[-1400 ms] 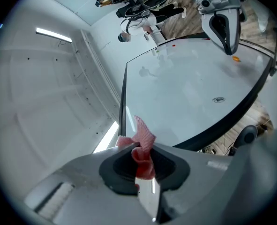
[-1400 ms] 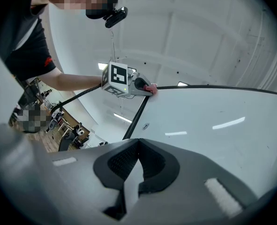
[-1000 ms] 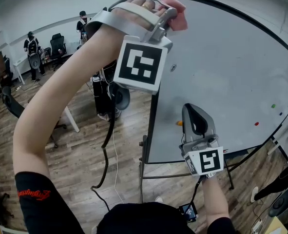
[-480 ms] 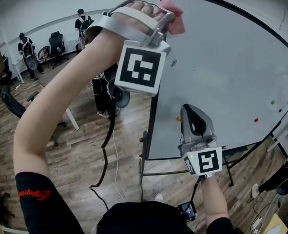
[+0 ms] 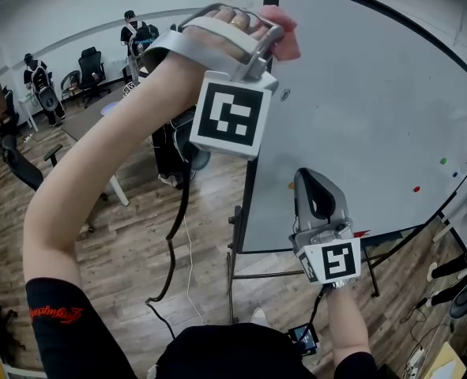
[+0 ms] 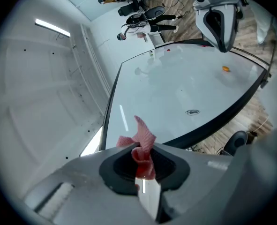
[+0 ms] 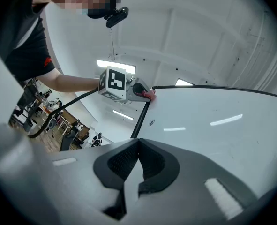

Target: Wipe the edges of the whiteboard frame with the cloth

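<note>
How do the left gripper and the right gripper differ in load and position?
The left gripper clamps a pink cloth; the right gripper is shut on nothing. The left gripper is raised near the upper corner of the whiteboard frame; the right gripper sits lower, before the lower part of the whiteboard. Both have closed jaws and face the whiteboard.

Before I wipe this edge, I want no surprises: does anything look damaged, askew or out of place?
Nothing stands out. The pink cloth is pinched in the left gripper at the whiteboard frame's upper corner, the frame looks unbroken where visible, and the right gripper hangs empty, fingers together.
</note>
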`<state>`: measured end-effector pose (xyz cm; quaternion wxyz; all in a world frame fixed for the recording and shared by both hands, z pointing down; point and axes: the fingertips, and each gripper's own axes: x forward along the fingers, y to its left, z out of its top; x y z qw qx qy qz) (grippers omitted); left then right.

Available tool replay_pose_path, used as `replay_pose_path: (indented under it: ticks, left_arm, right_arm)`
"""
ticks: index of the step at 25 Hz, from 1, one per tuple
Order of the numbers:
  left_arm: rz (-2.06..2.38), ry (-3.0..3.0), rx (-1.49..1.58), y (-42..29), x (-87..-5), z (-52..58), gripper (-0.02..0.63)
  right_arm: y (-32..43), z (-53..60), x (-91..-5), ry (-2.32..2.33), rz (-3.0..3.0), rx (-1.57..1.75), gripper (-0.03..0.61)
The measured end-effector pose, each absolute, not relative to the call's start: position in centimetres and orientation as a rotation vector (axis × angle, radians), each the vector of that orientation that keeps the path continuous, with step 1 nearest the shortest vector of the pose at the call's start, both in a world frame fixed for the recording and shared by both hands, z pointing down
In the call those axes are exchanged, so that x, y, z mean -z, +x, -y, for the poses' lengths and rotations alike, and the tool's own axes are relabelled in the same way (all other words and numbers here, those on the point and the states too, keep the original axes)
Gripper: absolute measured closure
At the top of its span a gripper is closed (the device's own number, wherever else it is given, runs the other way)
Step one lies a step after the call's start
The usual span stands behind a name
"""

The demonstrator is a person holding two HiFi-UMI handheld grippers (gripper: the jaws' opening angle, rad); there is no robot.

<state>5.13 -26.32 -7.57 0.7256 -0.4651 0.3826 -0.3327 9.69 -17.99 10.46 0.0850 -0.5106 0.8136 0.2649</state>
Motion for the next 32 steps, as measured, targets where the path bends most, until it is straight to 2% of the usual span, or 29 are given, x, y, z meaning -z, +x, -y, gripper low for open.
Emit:
replay_pose_path:
  ticks: [32]
  left_arm:
    - [-0.840,-1.057,0.755,5.0,3.2,26.2,0.577]
  right_arm:
    - [9.1,16.8,-13.0,-1.555,-2.458,-0.726,0.577]
